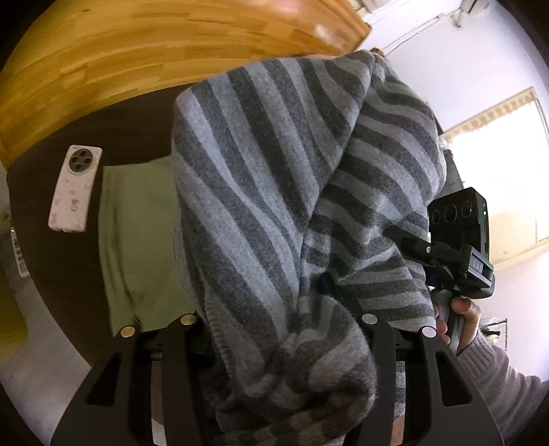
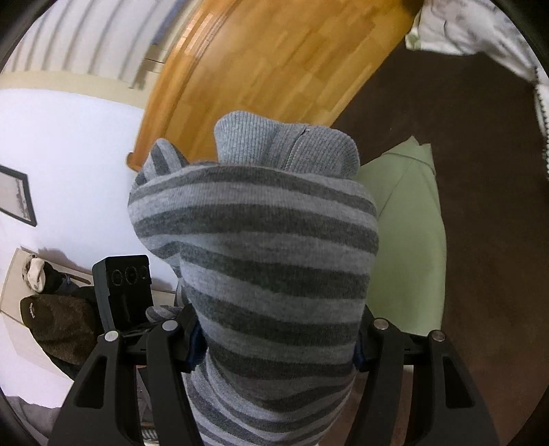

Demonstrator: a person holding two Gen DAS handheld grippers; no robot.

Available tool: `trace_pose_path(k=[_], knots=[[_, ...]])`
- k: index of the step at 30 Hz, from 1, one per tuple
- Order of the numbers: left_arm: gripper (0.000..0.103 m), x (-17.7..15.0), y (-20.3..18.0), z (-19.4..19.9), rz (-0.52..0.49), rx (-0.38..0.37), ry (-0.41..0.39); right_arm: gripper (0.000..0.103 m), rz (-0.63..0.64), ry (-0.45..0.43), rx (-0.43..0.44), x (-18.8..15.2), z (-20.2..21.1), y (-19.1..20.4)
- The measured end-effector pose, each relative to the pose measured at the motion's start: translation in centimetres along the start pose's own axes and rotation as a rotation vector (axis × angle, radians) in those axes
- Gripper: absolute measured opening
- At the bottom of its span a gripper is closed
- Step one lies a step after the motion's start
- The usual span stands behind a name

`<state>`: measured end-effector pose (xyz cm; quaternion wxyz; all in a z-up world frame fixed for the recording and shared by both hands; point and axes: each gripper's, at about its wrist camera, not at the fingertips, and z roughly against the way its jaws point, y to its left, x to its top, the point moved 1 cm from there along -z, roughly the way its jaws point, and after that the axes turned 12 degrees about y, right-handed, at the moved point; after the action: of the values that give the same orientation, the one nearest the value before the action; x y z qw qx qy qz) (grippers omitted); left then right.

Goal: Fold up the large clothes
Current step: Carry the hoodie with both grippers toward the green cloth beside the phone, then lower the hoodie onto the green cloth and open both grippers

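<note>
A knitted sweater with light and dark grey stripes point(image 1: 260, 178) hangs bunched above a dark brown table point(image 1: 61, 274). My left gripper point(image 1: 278, 322) is shut on a thick fold of it, which hides the pads. In the right wrist view the same sweater point(image 2: 260, 247) fills the gap of my right gripper point(image 2: 274, 329), which is shut on another bunch with the ribbed hem point(image 2: 291, 147) sticking up past it. The right gripper point(image 1: 456, 260) shows at the right of the left wrist view, held by a hand point(image 1: 461, 314). The left gripper point(image 2: 125, 291) shows at the left of the right wrist view.
A folded pale green cloth point(image 1: 137, 240) lies on the table under the sweater. A white phone point(image 1: 73, 190) lies beside it. A wooden board point(image 2: 267, 58) runs along the table's far side. A white garment point(image 2: 480, 31) sits at the far corner. Brown fuzzy items point(image 2: 55, 322) lie off the table.
</note>
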<state>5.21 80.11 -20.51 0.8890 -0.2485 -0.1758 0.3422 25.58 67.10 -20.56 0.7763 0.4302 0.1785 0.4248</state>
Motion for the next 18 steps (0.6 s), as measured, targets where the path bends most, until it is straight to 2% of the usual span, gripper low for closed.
trace_pose_path(k=[5,8,13,18], knots=[[0.051,3.5,5.1,-3.6,0.040,0.020,0.019,0.062,-0.032,0.042,-0.007,3.7,-4.4,-4.3],[0.051,4.0,8.1,-6.2,0.077,0.037,0.037,0.063,-0.052,0.077,-0.025,3.9,-7.1,-7.9],[0.052,3.6,11.8,-10.4,0.121,0.060,0.076,0.068,-0.101,0.096,-0.051,4.1,-10.6,-11.8],[0.057,2.8,12.7,-10.8,0.128,0.032,0.047,0.075,-0.105,0.064,-0.063,4.1,-11.3,-13.1]])
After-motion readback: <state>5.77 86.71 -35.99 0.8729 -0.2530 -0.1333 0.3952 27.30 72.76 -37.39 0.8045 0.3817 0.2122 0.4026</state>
